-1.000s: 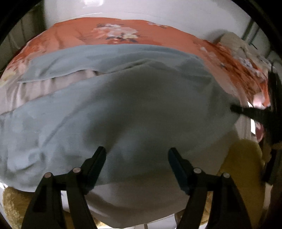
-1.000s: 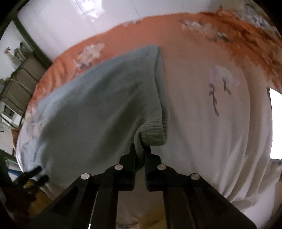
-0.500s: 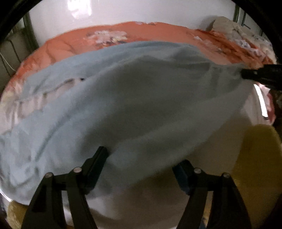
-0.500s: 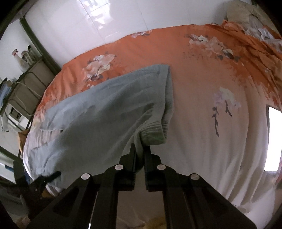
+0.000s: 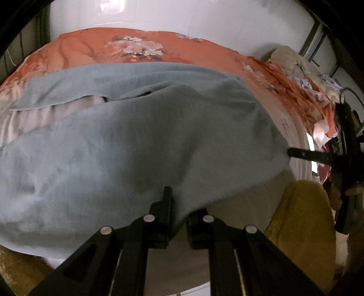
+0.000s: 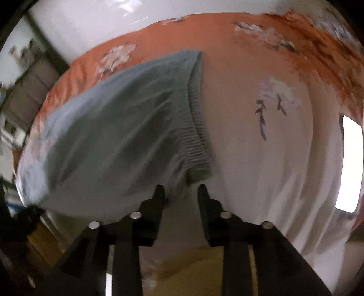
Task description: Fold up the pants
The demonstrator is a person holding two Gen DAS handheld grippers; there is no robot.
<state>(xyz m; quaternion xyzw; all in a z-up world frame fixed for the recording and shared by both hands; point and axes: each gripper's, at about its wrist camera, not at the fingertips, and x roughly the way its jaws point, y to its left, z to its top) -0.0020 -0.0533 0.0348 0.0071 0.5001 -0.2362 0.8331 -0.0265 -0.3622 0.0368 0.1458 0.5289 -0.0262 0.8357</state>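
Note:
Grey-blue pants (image 5: 141,145) lie spread across a bed with an orange floral cover (image 5: 159,45). My left gripper (image 5: 178,205) is shut on the near edge of the pants. In the right wrist view the pants (image 6: 118,127) show their ribbed waistband (image 6: 195,136) toward the right. My right gripper (image 6: 180,193) is open, just in front of the waistband's near corner, holding nothing. The right gripper also shows at the right edge of the left wrist view (image 5: 302,154), at the pants' waistband end.
A white tiled wall (image 5: 182,16) stands behind the bed. Crumpled bedding (image 5: 295,61) is piled at the bed's far right. A yellow mat (image 5: 300,223) lies on the floor below the bed edge. A shelf unit (image 6: 27,77) stands at the left.
My left gripper has closed on the pants' near edge. My right gripper has opened and let go of the waistband, which has dropped onto the bed.

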